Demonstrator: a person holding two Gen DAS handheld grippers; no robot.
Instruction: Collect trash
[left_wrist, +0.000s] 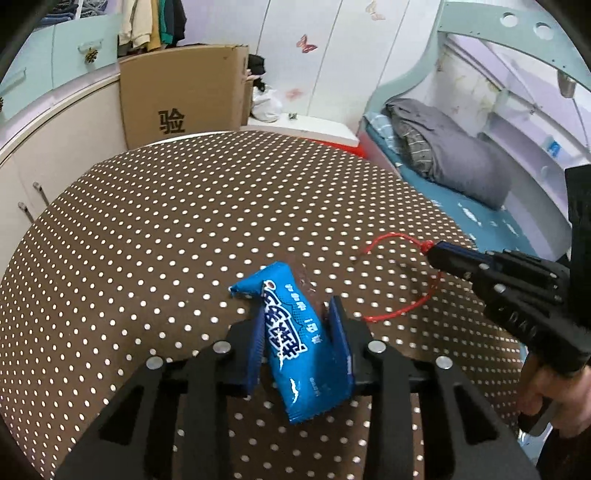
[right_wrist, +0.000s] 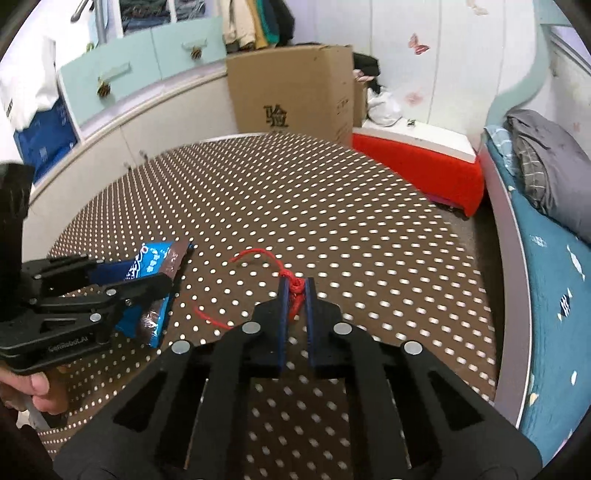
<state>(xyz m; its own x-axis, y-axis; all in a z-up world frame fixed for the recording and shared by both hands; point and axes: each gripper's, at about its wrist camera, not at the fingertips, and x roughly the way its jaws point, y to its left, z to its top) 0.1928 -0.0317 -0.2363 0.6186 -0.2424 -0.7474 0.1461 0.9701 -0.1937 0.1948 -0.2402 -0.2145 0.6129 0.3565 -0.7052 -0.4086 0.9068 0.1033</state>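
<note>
**Both hand-held grippers grip trash above the counter**

In the left wrist view, I see my left hand-held gripper (left_wrist: 297, 325) closed on the blue snack wrapper (left_wrist: 295, 343), above the dotted brown counter (left_wrist: 166, 229). My right hand-held gripper (left_wrist: 434, 253) comes in from the right and pinches the red string (left_wrist: 413, 306).

In the right wrist view, my right hand-held gripper (right_wrist: 296, 291) is clamped on the knot of the red string (right_wrist: 295, 288); the loose ends lie on the counter (right_wrist: 332, 206). At the left, the left hand-held gripper (right_wrist: 147, 280) grips the blue snack wrapper (right_wrist: 155, 262).
</note>
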